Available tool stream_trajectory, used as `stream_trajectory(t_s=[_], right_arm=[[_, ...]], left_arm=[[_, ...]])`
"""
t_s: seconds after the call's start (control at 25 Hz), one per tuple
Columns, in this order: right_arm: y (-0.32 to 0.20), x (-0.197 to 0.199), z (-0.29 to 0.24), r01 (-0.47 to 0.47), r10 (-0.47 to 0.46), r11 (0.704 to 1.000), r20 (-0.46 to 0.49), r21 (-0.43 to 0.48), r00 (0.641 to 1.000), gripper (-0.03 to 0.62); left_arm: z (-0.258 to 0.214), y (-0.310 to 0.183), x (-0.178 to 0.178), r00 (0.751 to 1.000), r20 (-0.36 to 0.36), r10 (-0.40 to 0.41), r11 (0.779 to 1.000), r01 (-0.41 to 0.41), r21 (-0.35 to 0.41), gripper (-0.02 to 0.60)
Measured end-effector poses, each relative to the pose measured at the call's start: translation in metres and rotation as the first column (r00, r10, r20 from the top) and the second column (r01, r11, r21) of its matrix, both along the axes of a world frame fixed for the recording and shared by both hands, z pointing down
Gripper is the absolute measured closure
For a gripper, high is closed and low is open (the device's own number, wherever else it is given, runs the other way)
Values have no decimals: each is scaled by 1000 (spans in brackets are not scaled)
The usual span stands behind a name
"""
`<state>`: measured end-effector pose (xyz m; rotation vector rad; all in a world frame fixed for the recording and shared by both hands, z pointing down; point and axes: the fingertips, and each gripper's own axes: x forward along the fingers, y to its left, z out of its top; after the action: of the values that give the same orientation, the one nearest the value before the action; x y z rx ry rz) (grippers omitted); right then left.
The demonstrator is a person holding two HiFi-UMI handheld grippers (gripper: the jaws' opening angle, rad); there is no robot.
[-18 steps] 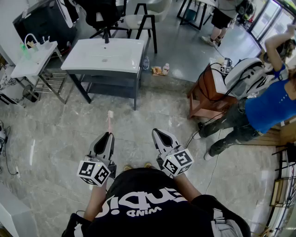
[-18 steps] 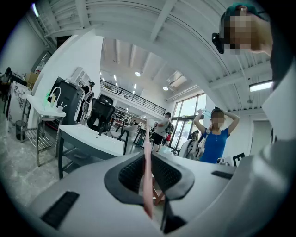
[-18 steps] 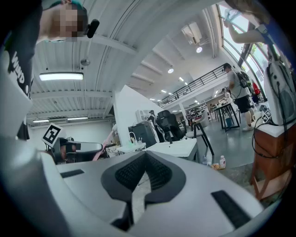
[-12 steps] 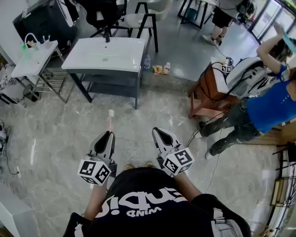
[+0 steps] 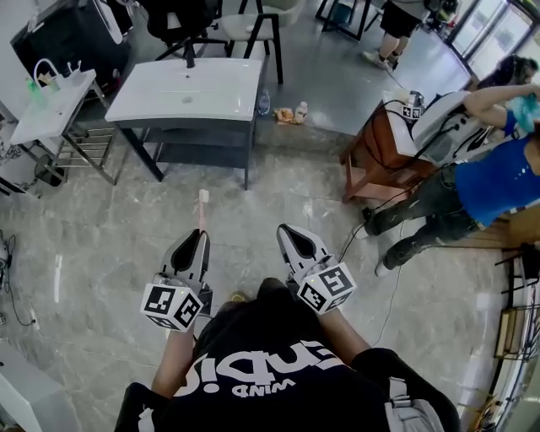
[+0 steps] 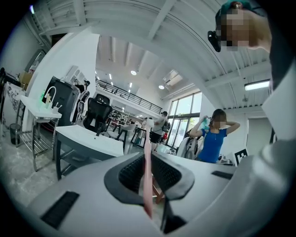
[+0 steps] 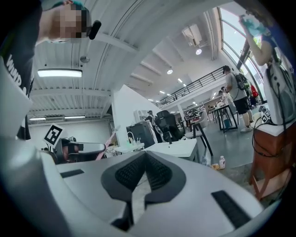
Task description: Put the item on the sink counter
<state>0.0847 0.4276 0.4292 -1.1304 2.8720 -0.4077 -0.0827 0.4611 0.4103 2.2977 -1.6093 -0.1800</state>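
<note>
A thin pink toothbrush (image 5: 201, 211) with a white head sticks forward out of my left gripper (image 5: 197, 240), whose jaws are shut on its handle. In the left gripper view the pink toothbrush (image 6: 147, 180) runs up between the dark pads (image 6: 129, 173) of the left gripper (image 6: 148, 159). My right gripper (image 5: 292, 234) is level beside it, shut with nothing in it; its pads (image 7: 132, 172) meet in the right gripper view. The white sink counter (image 5: 190, 89) on a dark frame stands ahead across the floor, well beyond both grippers, and shows as the counter (image 6: 88, 136) and the counter (image 7: 178, 148).
A second white basin (image 5: 46, 110) on a metal rack stands left of the counter. A wooden stool (image 5: 371, 169) with cables and a person in blue (image 5: 494, 181) are at the right. Small bottles (image 5: 291, 114) lie on the floor behind the counter, with black chairs (image 5: 177, 21) beyond.
The view has shifted a little, so the sink counter sits slightly higher in the picture. Both grippers keep their pose and the toothbrush stays in the left jaws.
</note>
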Motion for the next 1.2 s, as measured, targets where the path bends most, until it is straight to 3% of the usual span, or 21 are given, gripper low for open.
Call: stream_trajectory(t_s=[0.44,1.2], right_arm=[[-20,-14,25,-24,24,1000,1,-18,1000,576],[-147,-34,27,-2,2,999,10,-33,1000,576]], left_arm=[[20,-30,-4,998,0,62,998,-62,-7,522],[17,-153,-23,997,30,68,998,-67,-15,522]])
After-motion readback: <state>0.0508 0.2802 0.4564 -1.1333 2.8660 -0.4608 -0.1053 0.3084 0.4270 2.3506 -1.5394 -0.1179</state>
